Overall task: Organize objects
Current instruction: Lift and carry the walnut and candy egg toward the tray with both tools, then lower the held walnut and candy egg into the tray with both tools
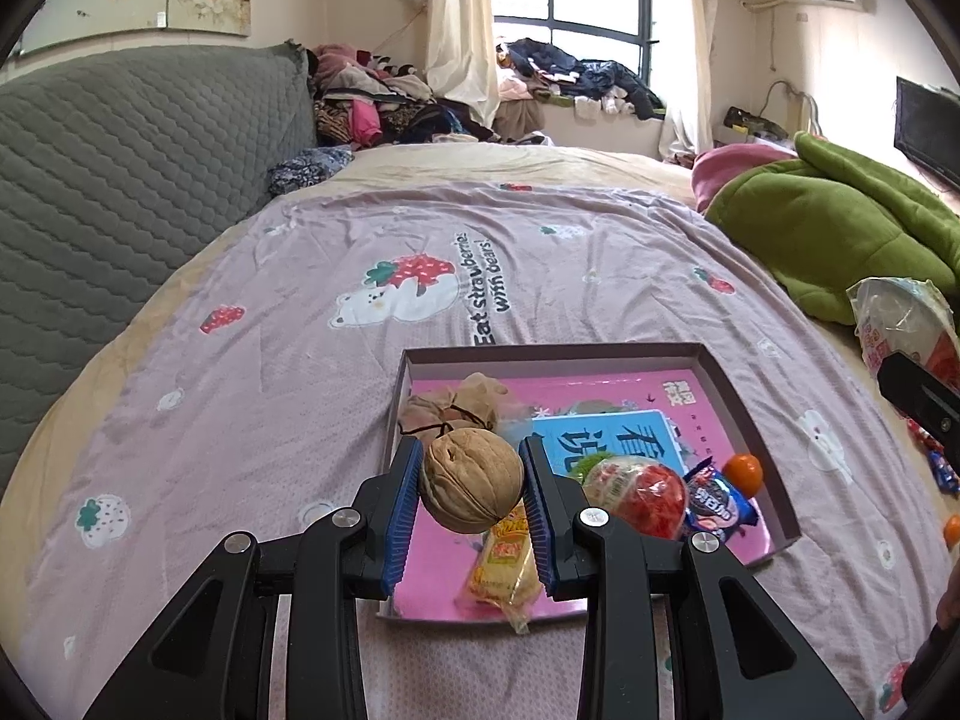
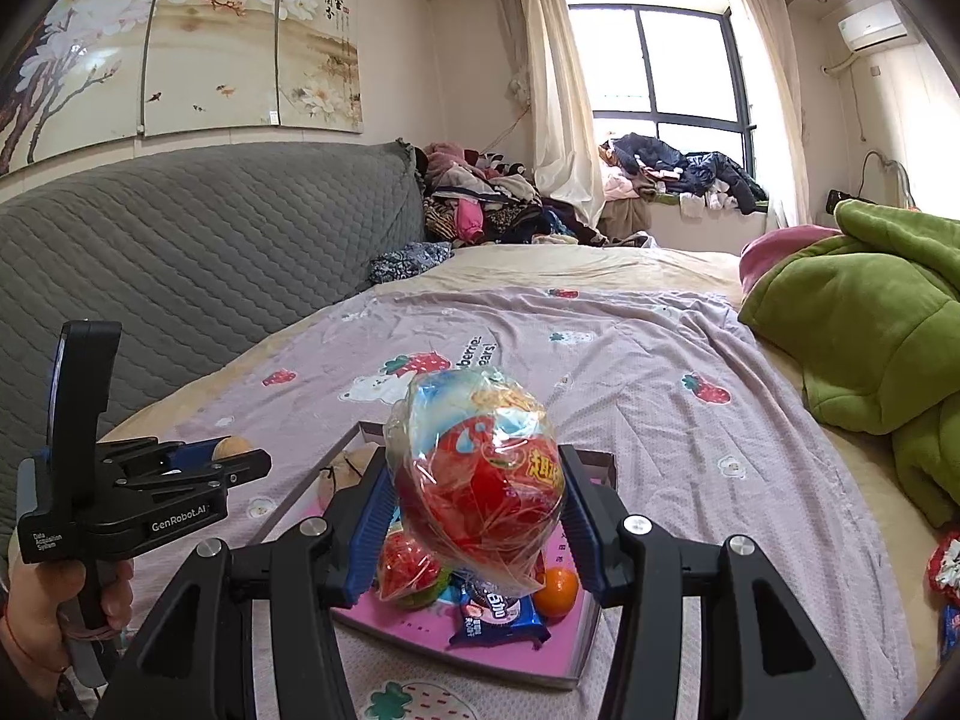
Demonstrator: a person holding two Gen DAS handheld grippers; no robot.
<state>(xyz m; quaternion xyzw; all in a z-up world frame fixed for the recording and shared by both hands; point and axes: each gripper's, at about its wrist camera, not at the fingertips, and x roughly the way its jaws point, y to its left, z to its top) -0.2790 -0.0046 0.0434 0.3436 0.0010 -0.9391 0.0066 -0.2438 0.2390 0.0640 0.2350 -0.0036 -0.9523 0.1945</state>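
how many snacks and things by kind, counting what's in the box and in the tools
Walnut, in the left tool: 1
Clear red-filled packs, one in the right tool: 2
Orange fruit: 1
Blue biscuit pack: 1
Yellow snack pack: 1
Tan tied pouch: 1
Total: 7

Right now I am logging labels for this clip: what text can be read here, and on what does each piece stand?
"Eat strawberries with bears!" on the bed sheet.
"GenRobot.AI" on the left gripper body.
"Data Acquisition System" on the same body, very small.
Large Chinese characters on the blue book in the pink box: partly hidden.
Print on the wrapped red snack, the blue packet and the wall painting: too blurred.
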